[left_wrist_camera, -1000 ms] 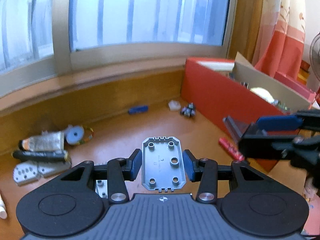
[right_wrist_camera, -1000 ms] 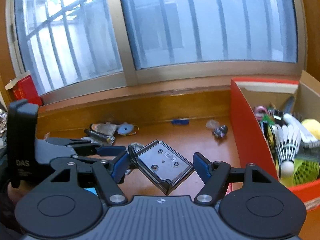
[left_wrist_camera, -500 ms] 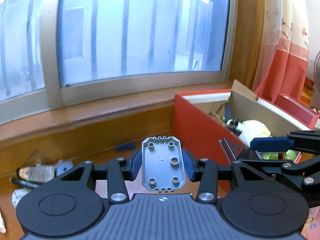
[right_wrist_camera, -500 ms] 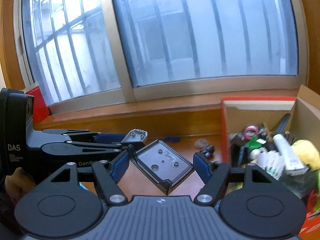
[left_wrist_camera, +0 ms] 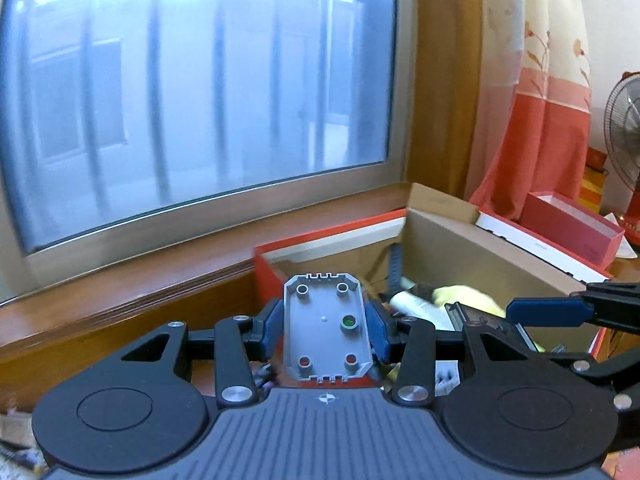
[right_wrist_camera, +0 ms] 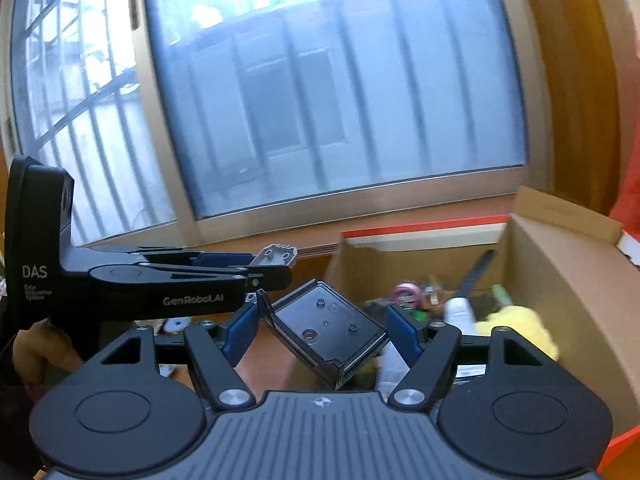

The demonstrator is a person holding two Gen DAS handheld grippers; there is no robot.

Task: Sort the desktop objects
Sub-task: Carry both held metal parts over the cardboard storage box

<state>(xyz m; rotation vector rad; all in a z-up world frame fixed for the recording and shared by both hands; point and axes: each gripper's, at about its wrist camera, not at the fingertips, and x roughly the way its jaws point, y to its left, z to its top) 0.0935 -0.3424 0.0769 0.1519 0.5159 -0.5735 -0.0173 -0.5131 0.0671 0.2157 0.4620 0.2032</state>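
My left gripper [left_wrist_camera: 325,330] is shut on a grey plastic plate [left_wrist_camera: 325,326] with round holes, held upright in the air above the near left corner of the red cardboard box [left_wrist_camera: 304,246]. My right gripper [right_wrist_camera: 322,332] is shut on a black plastic cover [right_wrist_camera: 328,330], tilted diagonally, held beside the box's [right_wrist_camera: 420,232] left wall. The left gripper also shows in the right wrist view [right_wrist_camera: 276,258], left of and above the black cover, with the grey plate [right_wrist_camera: 278,254] in it. The right gripper's fingers [left_wrist_camera: 548,312] show at the right of the left wrist view.
The box holds several items: a yellow soft thing [right_wrist_camera: 520,324], a white tube [right_wrist_camera: 458,308], a pink roll [right_wrist_camera: 406,292], a black strap [right_wrist_camera: 476,272]. A wooden sill [left_wrist_camera: 120,276] and window stand behind. A curtain [left_wrist_camera: 536,120], a fan [left_wrist_camera: 624,120] and a pink box [left_wrist_camera: 568,224] lie right.
Both grippers have risen and moved right toward the red box with their parts still held. The desk clutter has dropped out of view and the box interior now fills the lower right.
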